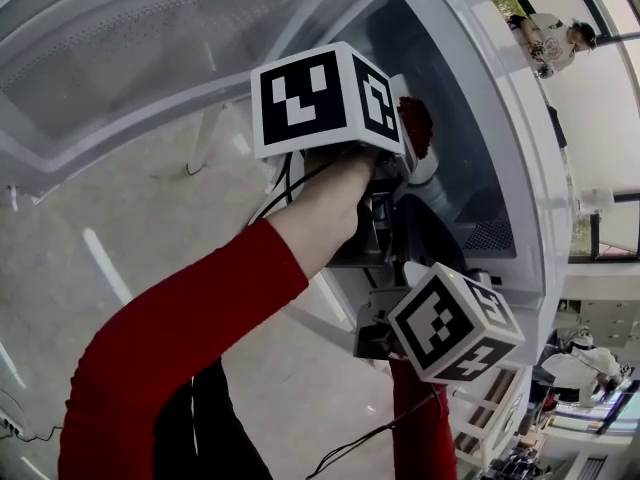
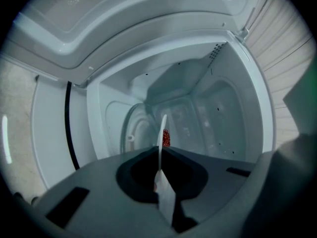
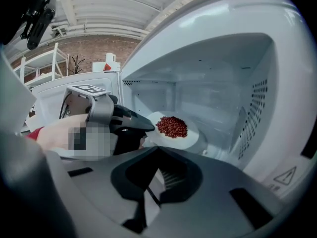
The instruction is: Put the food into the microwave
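Observation:
A white plate with a heap of red food is inside the open white microwave, low in its cavity. My left gripper is shut on the plate's near rim. In the left gripper view the plate stands edge-on between the jaws, with a bit of red food beyond. In the head view the plate shows past the left gripper's marker cube. My right gripper hangs outside the opening, shut on nothing; its cube sits below the left hand.
The microwave door stands swung open at the upper left. The cavity's right wall has a vent grille. A person stands far off at the upper right. White shelving and a brick wall are behind.

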A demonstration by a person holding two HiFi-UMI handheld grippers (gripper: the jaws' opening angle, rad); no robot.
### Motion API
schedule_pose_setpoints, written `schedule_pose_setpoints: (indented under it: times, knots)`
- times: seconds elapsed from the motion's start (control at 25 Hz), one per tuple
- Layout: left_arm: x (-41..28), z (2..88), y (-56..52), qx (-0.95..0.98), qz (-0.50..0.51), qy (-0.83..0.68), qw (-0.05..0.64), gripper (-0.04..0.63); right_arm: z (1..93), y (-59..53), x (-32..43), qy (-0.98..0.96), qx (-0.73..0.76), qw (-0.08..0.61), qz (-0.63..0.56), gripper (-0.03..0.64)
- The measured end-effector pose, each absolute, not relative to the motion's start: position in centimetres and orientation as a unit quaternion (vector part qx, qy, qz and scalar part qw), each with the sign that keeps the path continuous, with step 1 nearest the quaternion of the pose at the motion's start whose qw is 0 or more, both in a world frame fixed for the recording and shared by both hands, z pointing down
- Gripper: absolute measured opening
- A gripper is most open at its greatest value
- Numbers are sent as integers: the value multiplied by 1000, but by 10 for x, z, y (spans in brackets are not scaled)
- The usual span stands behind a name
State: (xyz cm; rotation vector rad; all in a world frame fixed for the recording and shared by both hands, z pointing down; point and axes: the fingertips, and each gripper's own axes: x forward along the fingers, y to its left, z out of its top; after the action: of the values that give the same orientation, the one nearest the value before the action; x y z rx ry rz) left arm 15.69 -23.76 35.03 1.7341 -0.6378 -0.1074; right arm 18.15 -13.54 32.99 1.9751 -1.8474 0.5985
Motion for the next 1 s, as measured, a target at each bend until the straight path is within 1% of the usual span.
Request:
schedule_pose_setpoints:
  times: [0.36, 0.6, 0.84, 1.0]
  knots:
    - [166, 356, -250, 754, -2, -269, 599, 20, 326, -142, 181, -649, 707, 187, 209, 12]
    - [179, 347, -261, 777, 14, -278, 564, 20, 321, -140, 188, -648, 709, 189, 205, 14]
    - [185, 350, -260, 783, 47, -283, 552, 20, 317, -142, 191, -648, 709, 190, 203, 14]
    - [183, 353, -263, 796, 93, -308, 513, 30, 316, -143, 190, -651, 706, 194, 200, 12]
